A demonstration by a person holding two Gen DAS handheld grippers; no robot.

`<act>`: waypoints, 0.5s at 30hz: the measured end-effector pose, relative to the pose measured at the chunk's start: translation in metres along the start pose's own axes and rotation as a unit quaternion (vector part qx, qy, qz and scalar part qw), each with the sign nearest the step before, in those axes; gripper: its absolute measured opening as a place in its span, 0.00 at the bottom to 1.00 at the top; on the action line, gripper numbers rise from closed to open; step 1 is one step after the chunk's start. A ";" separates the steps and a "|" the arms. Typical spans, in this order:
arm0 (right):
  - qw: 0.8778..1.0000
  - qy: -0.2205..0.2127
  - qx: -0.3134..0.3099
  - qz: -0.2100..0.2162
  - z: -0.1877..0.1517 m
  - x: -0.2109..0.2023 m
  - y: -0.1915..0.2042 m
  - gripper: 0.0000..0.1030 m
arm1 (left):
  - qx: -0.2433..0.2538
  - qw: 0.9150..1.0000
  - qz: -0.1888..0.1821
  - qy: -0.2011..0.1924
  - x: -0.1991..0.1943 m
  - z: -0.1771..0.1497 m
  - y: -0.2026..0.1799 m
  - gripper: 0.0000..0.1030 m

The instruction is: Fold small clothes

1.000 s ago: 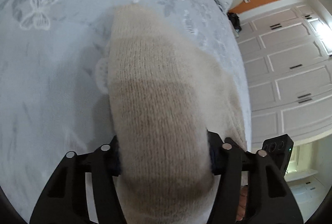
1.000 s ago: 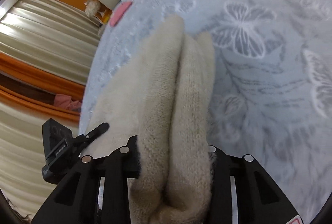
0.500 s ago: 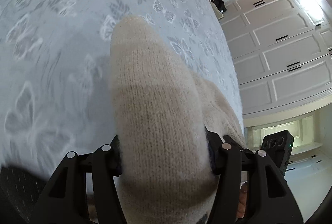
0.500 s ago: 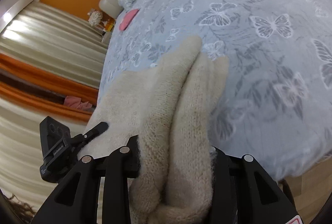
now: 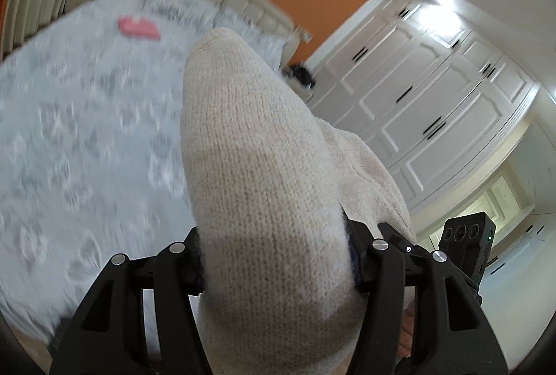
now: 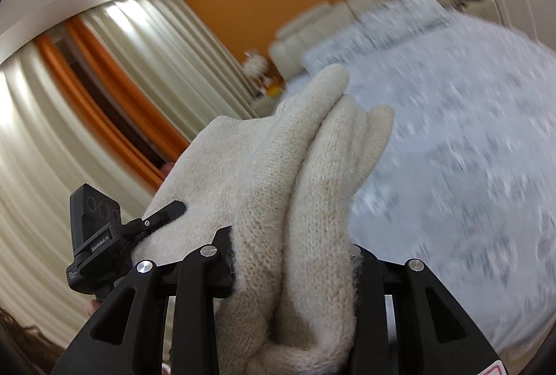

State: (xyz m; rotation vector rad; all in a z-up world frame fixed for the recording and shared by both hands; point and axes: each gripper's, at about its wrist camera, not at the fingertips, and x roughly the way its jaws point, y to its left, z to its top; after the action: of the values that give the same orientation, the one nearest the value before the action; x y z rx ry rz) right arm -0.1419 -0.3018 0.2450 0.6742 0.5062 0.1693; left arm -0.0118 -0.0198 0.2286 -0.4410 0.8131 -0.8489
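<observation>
A cream knitted garment (image 5: 257,173) hangs in the air, held up between both grippers above the bed. My left gripper (image 5: 274,257) is shut on one thick bunched end of it, and the knit bulges forward over the jaws. My right gripper (image 6: 292,257) is shut on the other end of the cream knitted garment (image 6: 295,173), which is folded into several thick layers. In the right wrist view the left gripper's finger (image 6: 163,211) presses the cloth at the left. The fingertips of both grippers are buried in the knit.
Below lies a bed with a grey butterfly-print cover (image 5: 76,139), blurred by motion. A pink item (image 5: 139,27) rests near its pillows. White wardrobe doors (image 5: 427,104) stand to the right, cream and orange curtains (image 6: 80,90) to the left, an orange wall (image 6: 229,0) behind the headboard.
Both grippers have risen with the garment and tilted up. The bed has dropped away below, and the headboard, orange wall and curtains have come into view. The grips are unchanged.
</observation>
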 end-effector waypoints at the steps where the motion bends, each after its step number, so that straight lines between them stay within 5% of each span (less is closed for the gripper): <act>1: 1.000 -0.009 -0.011 0.009 0.008 0.007 0.007 0.31 | 0.007 1.000 -0.001 -0.015 -0.005 0.011 0.002 0.54; 10: 0.996 -0.043 -0.040 0.069 0.055 0.093 0.019 0.32 | 0.050 0.993 -0.004 -0.106 -0.013 0.072 0.055 0.58; 15: 0.999 0.007 -0.007 0.048 0.031 0.188 -0.032 0.34 | 0.023 0.996 0.027 -0.087 0.032 0.067 0.128 0.60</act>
State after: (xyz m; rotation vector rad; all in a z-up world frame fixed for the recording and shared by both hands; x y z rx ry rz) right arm 0.0357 -0.2856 0.1711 0.6848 0.4869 0.2674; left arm 0.1157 0.0340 0.1749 -0.4443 0.6403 -0.7665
